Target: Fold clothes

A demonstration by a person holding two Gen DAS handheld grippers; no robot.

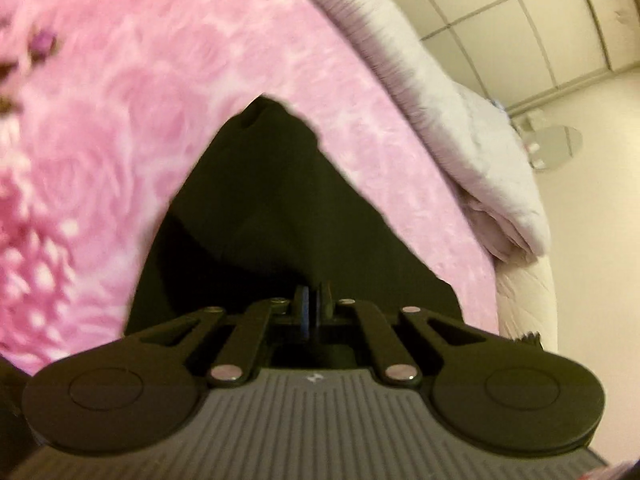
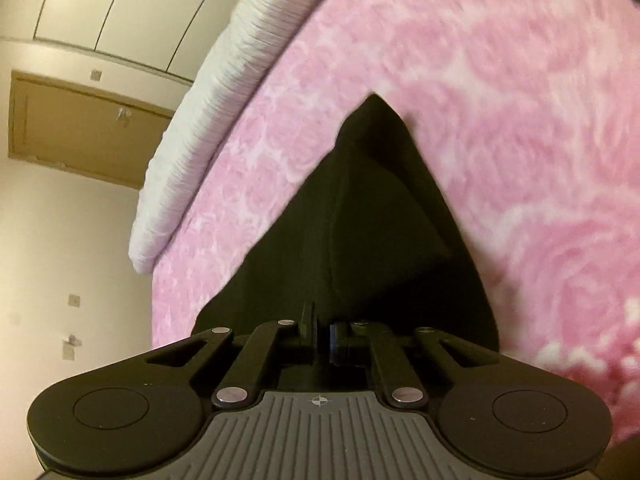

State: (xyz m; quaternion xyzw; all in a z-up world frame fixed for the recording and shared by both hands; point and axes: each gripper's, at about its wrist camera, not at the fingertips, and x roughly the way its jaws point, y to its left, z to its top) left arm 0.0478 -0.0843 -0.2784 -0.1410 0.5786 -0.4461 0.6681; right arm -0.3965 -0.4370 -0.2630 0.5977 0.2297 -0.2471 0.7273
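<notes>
A black garment (image 1: 272, 200) lies on a pink rose-patterned blanket (image 1: 140, 100) and rises in a tent shape toward my left gripper (image 1: 314, 300), whose jaws are pressed together on the cloth's near edge. In the right wrist view the same black garment (image 2: 360, 220) narrows to a point farther up the pink blanket (image 2: 480, 80) and is drawn up into my right gripper (image 2: 322, 332), which is shut on a pinch of it. Both views are slightly blurred. The rest of the garment is hidden below the grippers' bodies.
A folded white quilt (image 1: 460, 128) lies along the blanket's far edge, also visible as the quilt (image 2: 208, 120) in the right wrist view. Beyond the bed there is pale floor, a round glass object (image 1: 556, 146), panelled walls and a wooden door (image 2: 80, 128).
</notes>
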